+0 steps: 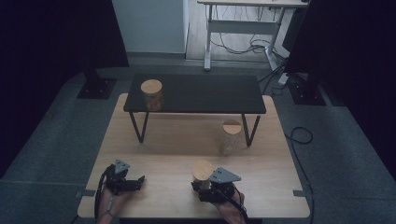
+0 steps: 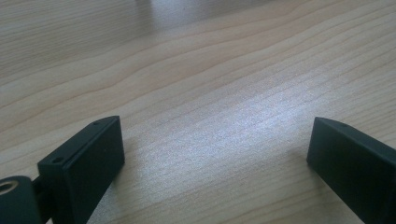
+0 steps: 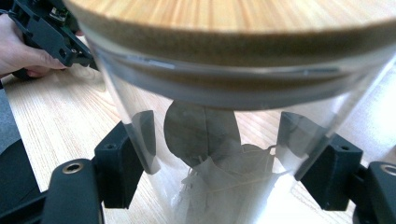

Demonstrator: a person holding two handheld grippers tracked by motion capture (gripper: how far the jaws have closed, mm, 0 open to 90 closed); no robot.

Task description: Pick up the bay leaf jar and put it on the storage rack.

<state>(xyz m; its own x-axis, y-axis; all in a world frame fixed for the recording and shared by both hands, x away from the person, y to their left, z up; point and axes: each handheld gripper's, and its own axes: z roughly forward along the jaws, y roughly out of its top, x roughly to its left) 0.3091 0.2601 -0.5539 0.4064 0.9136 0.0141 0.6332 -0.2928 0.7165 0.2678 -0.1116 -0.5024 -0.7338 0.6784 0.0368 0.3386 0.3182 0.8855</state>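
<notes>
My right gripper (image 1: 201, 185) is clamped on a glass jar (image 1: 203, 175) near the front edge of the wooden table (image 1: 177, 154), its black pads pressed flat against the clear wall on either side, seen through the glass in the right gripper view (image 3: 215, 154). The jar (image 3: 219, 140) stands upright under a round bamboo lid (image 1: 203, 170), and dried leaves (image 3: 201, 135) lie loose inside it; what the paler scraps beneath them are, I cannot quite make out through the curved glass.

My left gripper (image 1: 133, 183) rests low at the table's front left, well apart from the jar, its jaws spread wide with nothing between them but bare wood grain (image 2: 215, 140). My left hand (image 3: 21, 51) shows wrapped around it in the right gripper view.

Farther back, a second lidded jar (image 1: 229, 137) stands on the tabletop just beside the right leg of a low black shelf (image 1: 196, 93). A third jar (image 1: 152, 94) sits on top of that shelf at its left end. All three jars carry the same pale wooden lid.
</notes>
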